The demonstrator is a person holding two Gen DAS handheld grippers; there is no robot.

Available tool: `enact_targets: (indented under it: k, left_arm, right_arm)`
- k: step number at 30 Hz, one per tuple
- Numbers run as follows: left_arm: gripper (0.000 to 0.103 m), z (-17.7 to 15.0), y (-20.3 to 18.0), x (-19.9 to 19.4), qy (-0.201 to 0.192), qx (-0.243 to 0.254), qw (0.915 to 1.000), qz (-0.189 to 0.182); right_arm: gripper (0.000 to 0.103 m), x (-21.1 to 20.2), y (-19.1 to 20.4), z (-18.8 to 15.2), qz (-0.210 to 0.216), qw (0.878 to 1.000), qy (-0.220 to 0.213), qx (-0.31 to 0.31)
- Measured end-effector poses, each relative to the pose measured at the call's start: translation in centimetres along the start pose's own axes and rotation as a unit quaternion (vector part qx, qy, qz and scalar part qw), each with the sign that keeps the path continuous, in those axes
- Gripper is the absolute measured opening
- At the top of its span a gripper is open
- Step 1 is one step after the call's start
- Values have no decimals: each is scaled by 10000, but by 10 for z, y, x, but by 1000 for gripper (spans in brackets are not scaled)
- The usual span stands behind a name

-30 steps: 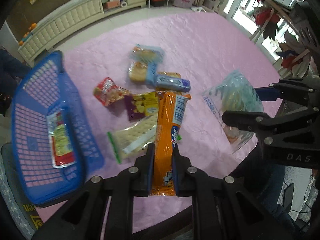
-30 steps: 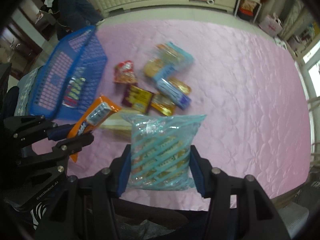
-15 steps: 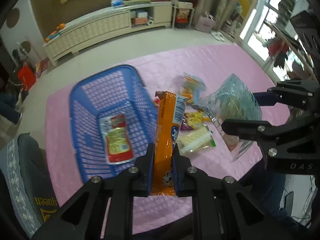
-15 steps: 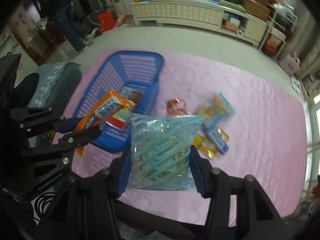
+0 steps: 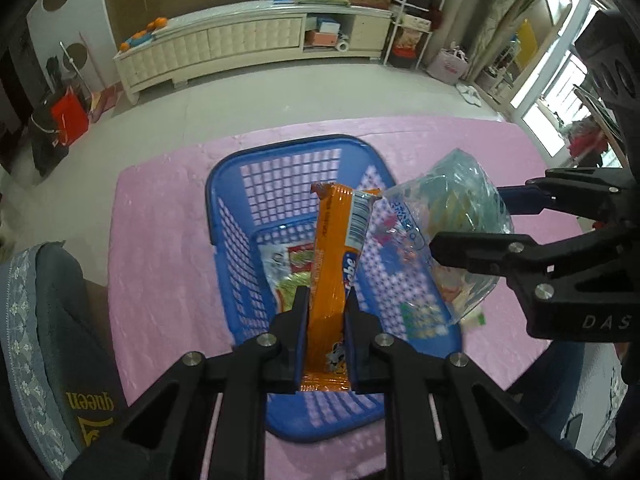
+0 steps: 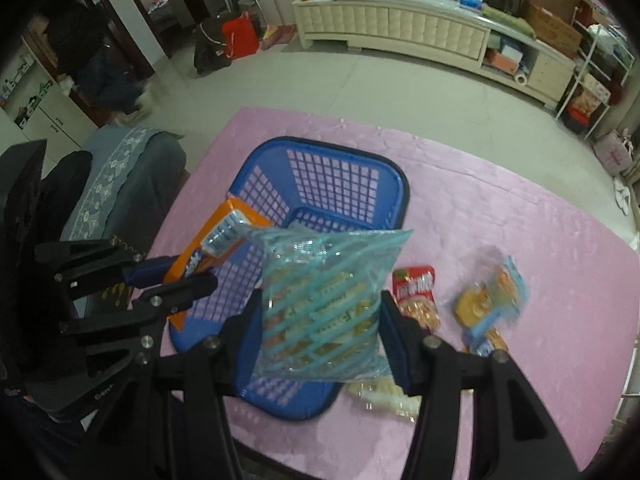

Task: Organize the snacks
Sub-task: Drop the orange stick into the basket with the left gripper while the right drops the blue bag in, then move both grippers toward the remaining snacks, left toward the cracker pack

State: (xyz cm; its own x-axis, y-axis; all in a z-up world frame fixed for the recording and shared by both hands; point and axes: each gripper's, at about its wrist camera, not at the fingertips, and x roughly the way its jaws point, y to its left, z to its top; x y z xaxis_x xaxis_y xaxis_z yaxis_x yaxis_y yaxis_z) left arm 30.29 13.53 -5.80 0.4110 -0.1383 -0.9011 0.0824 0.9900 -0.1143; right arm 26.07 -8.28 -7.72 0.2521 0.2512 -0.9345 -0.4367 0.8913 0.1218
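- Orange pack (image 5: 329, 264) is clamped in the left gripper (image 5: 326, 312), over the blue basket (image 5: 240, 240).
- Striped bag (image 6: 320, 300) (translucent) is gripped by the right gripper (image 6: 320, 316), half-spread, above the basket rim.

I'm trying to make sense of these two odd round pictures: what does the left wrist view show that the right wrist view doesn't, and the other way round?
Only the left wrist view shows the red and white packet lying inside the blue basket.

Only the right wrist view shows the loose snacks on the pink cloth: a red packet and a blurred blue-wrapped bundle.

Both show the basket, the left claw shut on the orange snack bar, and the right claw gripping the striped clear bag, both over the basket.
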Motion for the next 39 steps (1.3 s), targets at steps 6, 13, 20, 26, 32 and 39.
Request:
enact_targets:
  k: [6,13,20,26,32,39]
  left_arm:
    - [14,14,30,31,128,-202,9997,-46]
    - [14,23,35,43,132,-183,9997,-104]
    - [49,20,34,36,-6,-203,9998,85]
    - [57,14,26,22,-68,-183,9998,67]
    - [61,11,2,-2,-194,-64,9998,81]
    - [73,5,-39,-25,-331,144,9993,65]
  right_arm:
    - [59,33,-2,25,-99,9998,155,-79]
    - [60,48,1,38,-386,9983,252,-347]
    - [93,42,-4,34,-803,9960,67,-379]
    - [95,16,-12,23,-911,9954,-83,-286]
    - [95,-4,-22,7,-804,9967,-65,-111]
    - [95,-38,-36,-18,-794,9966,-205,55]
